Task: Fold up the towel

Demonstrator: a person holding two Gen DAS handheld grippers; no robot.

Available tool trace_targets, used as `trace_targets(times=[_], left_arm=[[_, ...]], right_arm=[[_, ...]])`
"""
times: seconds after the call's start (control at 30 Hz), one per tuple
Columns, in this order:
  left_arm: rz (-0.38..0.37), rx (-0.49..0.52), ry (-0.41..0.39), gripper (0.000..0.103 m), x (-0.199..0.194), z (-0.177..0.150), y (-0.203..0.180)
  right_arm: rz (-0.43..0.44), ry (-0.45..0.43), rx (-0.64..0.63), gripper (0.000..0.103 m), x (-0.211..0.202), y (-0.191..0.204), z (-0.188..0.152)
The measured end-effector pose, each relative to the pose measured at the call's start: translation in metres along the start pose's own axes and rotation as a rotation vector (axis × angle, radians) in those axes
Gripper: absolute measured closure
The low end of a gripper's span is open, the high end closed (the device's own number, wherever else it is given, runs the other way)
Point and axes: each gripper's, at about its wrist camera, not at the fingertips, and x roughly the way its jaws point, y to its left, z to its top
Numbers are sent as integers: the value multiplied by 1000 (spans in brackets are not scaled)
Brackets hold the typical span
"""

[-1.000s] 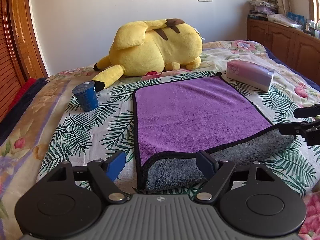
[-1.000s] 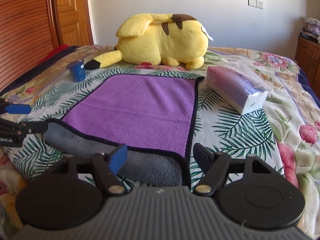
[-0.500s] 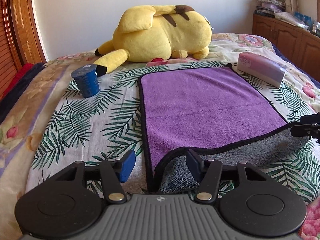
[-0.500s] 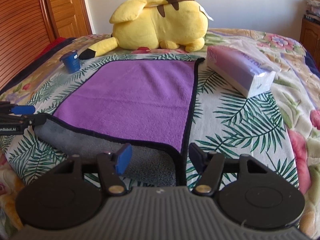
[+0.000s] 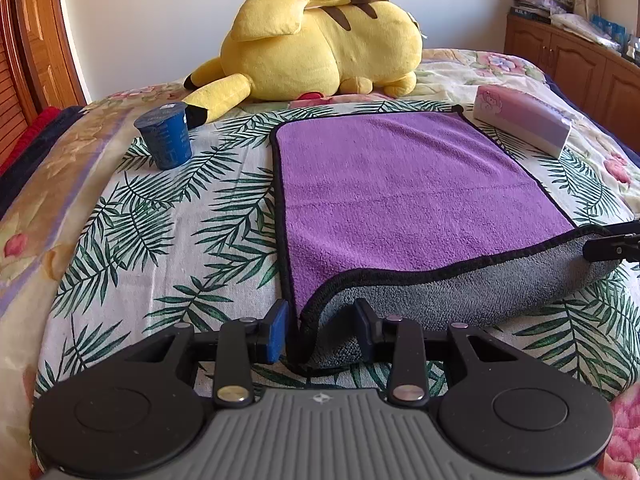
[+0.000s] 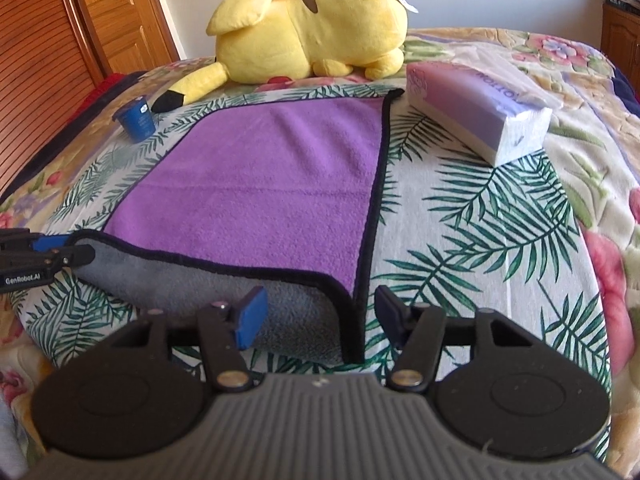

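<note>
1. The left gripper [image 5: 322, 328] has narrowed since a second ago; its blue pads now flank the towel's near left corner with a gap on each side, not yet pinching it.
2. The right gripper [image 6: 318, 314] has also closed partway and moved in; its fingers straddle the near right corner, again with daylight showing.
3. Both have come lower and closer to the bed than before, so the towel fills more of each view.
4. The towel [image 5: 400, 200] lies flat on the bedspread [image 5: 140, 240], purple fleece up, black piping round the edge; its near edge is rolled over, showing a grey underside.
5. "GenRobot.AI" reads in white on the left gripper's side, seen from the right wrist view.
6. The tissue pack [image 6: 480, 120], soft lilac plastic, carries inverted lettering that looks like "COTTON", just beyond the towel's far right corner.
7. A blue cup [image 5: 166, 136] stands left of the towel; a yellow plush toy [image 5: 320, 44] lies behind.
</note>
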Motion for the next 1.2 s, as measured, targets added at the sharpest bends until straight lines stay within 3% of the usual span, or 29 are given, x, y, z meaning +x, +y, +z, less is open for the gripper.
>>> trace_targets(times=[0.2,0.33,0.47,0.53,0.8,1.2], left_arm=[[-10,-1,-2,103,-2,0,-1],[-14,0,-8,103,-2,0,-1],[-21,-3,-12,103,-3,1,-1],[-24,-2,-17,103,-4,1,-1],[-34,6,-68,103,-14,5,-4],[-53,-10,-171,103,-35,17,-3]], right_arm=[[15,7,-27,63,-2,2,2],[13,13,-38,79,-4,0,3],[12,17,-45,83,-4,-1,3],[11,21,-51,97,-3,-1,3],[19,-8,-72,99,-8,2,3],[15,-147,-85,99,-25,4,16]])
